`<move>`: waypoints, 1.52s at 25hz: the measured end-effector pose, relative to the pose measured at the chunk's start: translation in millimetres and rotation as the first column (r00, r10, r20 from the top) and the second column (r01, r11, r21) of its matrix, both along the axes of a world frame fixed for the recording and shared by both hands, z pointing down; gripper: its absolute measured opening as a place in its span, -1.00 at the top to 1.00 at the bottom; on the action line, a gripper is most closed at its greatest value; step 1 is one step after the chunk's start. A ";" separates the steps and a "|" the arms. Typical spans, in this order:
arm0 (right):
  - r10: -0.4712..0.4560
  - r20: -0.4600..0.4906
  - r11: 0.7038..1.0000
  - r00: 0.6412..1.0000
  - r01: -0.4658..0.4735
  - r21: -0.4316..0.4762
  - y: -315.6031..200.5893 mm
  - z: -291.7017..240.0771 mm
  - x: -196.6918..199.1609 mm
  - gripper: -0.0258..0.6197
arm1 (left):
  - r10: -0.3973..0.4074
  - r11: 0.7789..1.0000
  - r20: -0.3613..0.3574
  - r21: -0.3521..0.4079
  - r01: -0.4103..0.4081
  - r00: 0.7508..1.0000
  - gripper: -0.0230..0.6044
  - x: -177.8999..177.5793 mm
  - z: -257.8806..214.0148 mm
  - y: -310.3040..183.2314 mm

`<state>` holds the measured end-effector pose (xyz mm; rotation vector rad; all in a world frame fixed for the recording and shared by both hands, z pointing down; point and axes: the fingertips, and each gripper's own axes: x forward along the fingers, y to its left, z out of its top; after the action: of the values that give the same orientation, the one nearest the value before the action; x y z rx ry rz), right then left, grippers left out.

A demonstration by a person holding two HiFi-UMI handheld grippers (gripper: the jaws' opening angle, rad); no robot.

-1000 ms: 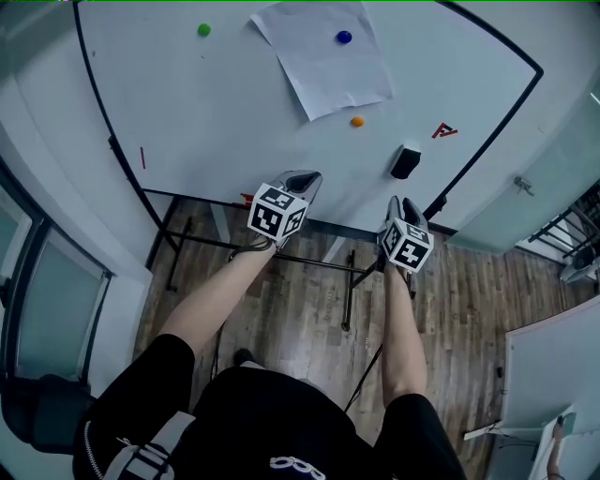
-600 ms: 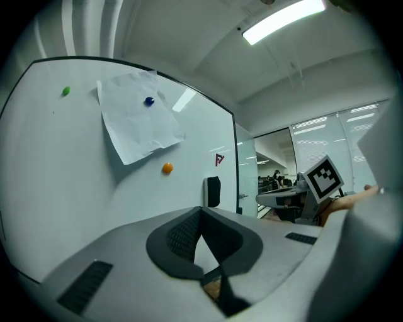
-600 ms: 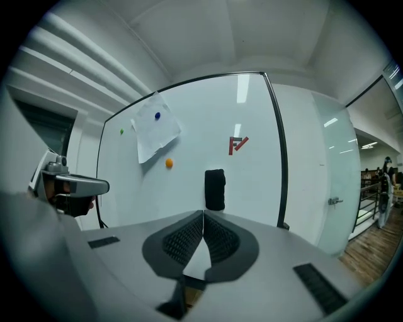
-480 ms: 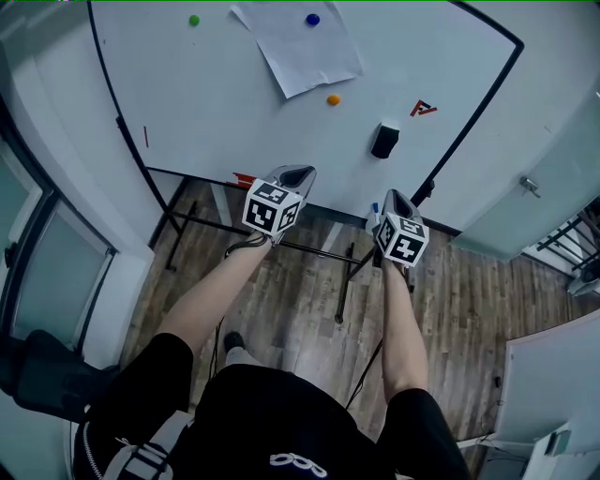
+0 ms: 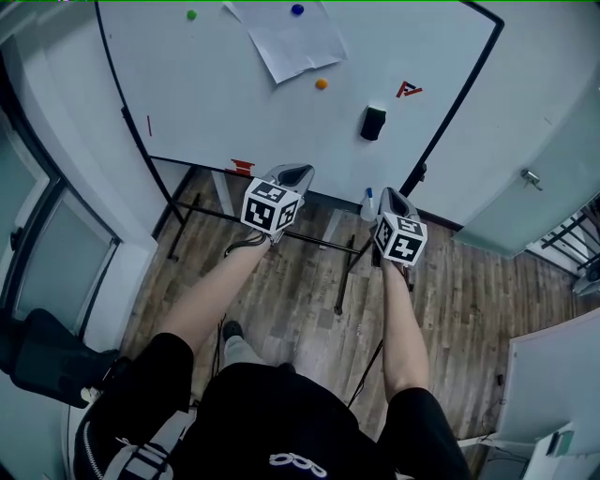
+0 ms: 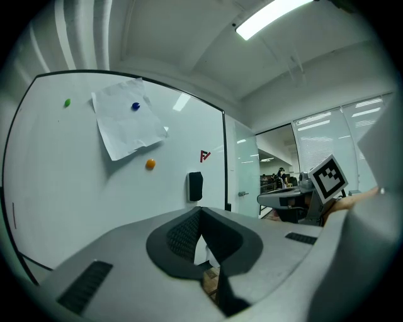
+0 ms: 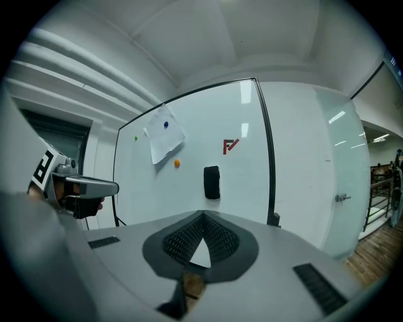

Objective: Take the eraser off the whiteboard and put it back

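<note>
The only thing here that carries anything is the whiteboard (image 5: 216,84), a smooth, glossy white panel in a thin black frame with rounded corners. The eraser (image 5: 373,123), a small dark rounded block, sits upright on the board's right part, touching its face, just below and left of a red angular mark (image 5: 407,90). A white sheet of paper (image 5: 286,37) hangs tilted near the top, pinned by 1 round blue magnet (image 5: 297,9). 1 round orange magnet (image 5: 322,83) sits just beneath the paper's lower corner, and 1 green magnet (image 5: 191,15) is off to the left, well apart from the rest. Along the board's lower edge lie a small red item (image 5: 243,167) and a white-and-blue item (image 5: 367,203); neither is clear enough to name.

The board rests on a thin black metal stand (image 5: 281,234) over a floor (image 5: 300,281) of brown wood-grain planks. To the right is a frosted glass door (image 5: 525,141) with a metal handle.

The left gripper (image 6: 200,209) has smooth grey curved shells lined with dark cross-hatched pads (image 6: 182,236); its 2 fingers meet at the tips with nothing between them. The right gripper (image 7: 203,214) is built the same way, fingers pressed together and empty. Both are held level, side by side, short of the board and aimed toward it, with the eraser straight ahead of the right one and well apart from both. Each carries a cube with black-and-white square markers.
</note>
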<state>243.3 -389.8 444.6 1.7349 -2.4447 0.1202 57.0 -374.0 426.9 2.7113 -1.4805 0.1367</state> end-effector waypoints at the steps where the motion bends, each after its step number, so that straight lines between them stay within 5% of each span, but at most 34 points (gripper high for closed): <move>1: -0.002 0.001 1.000 1.000 0.002 0.001 3.4 -0.1 2.1 0.84 | 0.000 1.000 0.001 0.000 0.000 1.000 0.90 2.6 0.5 3.5; 38: -0.051 0.013 0.999 0.999 0.051 0.010 67.2 2.4 5.4 0.84 | 0.018 1.000 0.033 0.003 -0.019 0.999 0.90 22.7 0.9 58.7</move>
<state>248.7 -322.6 447.1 1.6802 -2.5009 0.1146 79.6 -315.3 427.8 2.7392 -1.4656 0.1797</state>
